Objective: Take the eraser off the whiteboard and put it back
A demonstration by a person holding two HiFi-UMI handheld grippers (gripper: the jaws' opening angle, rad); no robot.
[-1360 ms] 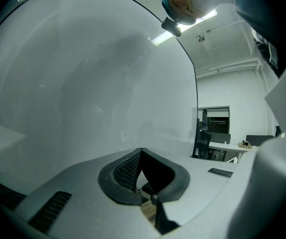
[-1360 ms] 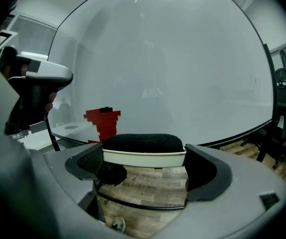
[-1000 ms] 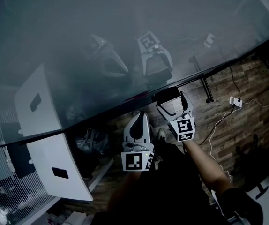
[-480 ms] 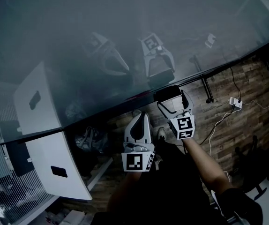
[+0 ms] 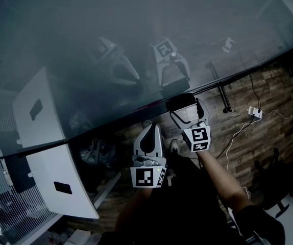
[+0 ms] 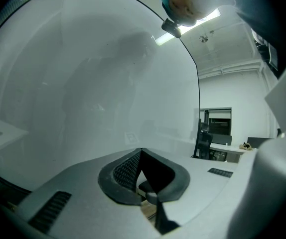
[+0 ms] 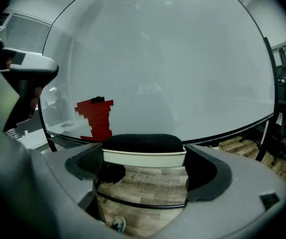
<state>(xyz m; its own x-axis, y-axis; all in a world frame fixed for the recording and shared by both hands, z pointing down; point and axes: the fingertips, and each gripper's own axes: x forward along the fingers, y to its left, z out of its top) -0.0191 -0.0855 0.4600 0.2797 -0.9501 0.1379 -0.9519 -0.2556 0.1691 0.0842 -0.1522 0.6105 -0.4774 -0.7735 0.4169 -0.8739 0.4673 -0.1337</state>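
While near whiteboard (image 7: 183, 59), eraser (image 7: 144, 151) between fingers (image 7: 209, 176).

Pale grey left gripper (image 5: 150, 128) and right gripper (image 5: 184, 110) carry black-and-white marker cubes (image 5: 146, 176); clothing (image 5: 187, 208) seems dark.

No word, number or brand readable anywhere I look. Only black-and-white square code patterns, no letters: one on white marker cube (image 5: 145, 176) of my left gripper (image 5: 150, 127), one on matching cube (image 5: 197, 139) of my right gripper (image 5: 185, 106). Black felt eraser with cream back (image 7: 143, 151): no print legible.
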